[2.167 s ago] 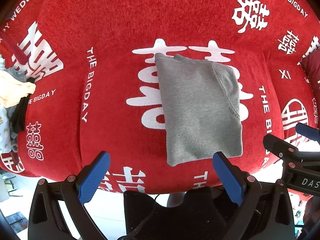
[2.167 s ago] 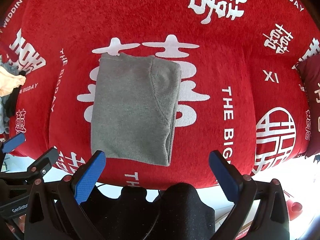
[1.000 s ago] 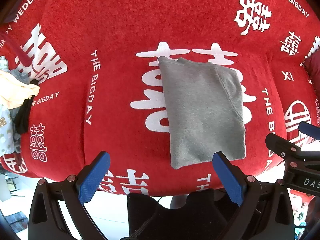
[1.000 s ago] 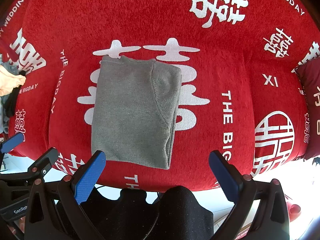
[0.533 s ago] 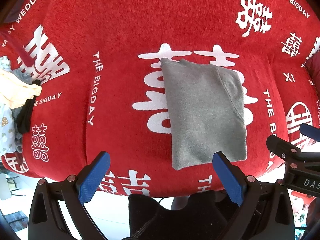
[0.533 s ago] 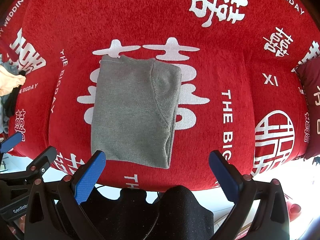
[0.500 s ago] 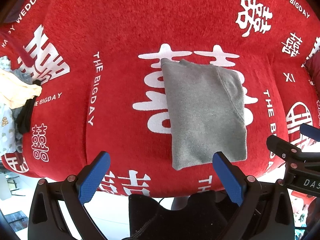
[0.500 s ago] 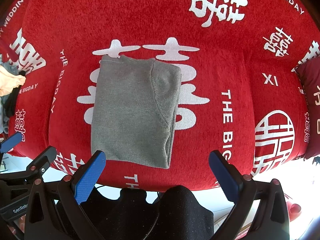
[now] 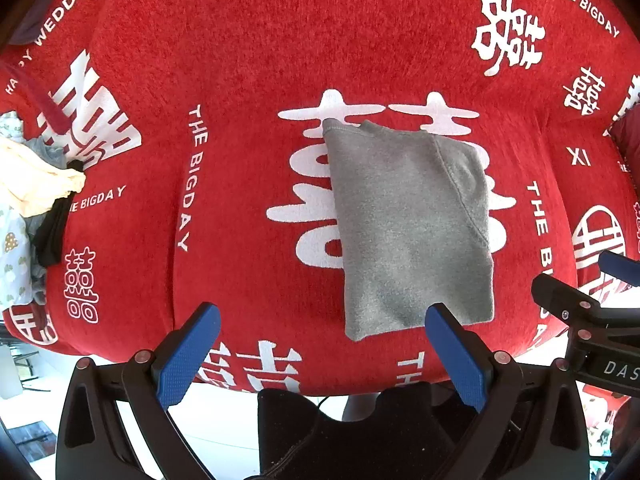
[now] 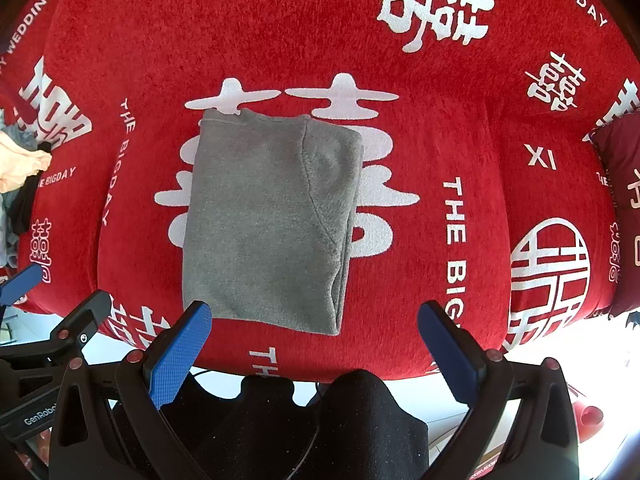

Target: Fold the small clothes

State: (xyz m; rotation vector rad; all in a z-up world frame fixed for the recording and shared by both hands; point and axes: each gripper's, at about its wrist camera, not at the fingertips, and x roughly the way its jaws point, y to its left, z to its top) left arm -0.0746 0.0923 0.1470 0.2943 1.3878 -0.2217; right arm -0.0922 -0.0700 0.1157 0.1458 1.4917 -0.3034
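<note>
A red plush blanket (image 9: 248, 80) printed with white wedding characters and the words "THE BIGDAY" covers a raised surface. At its far left edge sits a pile of other clothes (image 9: 28, 200): pale yellow, black, grey and a white patterned piece, partly cut off by the frame. A dark red cushion (image 10: 620, 184) shows at the far right edge in the right wrist view.

A folded grey garment (image 9: 408, 224) lies flat on the blanket near its front edge, a rough rectangle with a curved seam down its right side. Nothing rests on it.

The left gripper (image 9: 320, 344) hangs just in front of the blanket's edge, its 2 blue-padded fingers spread wide and empty; its right pad overlaps the garment's near edge in the picture. The right gripper (image 10: 316, 340) is held the same way, spread wide, empty, its left pad near the garment's lower left corner. Whether either pad touches the cloth cannot be told.

Dark fabric (image 10: 360, 420) below both grippers is hard to identify.
</note>
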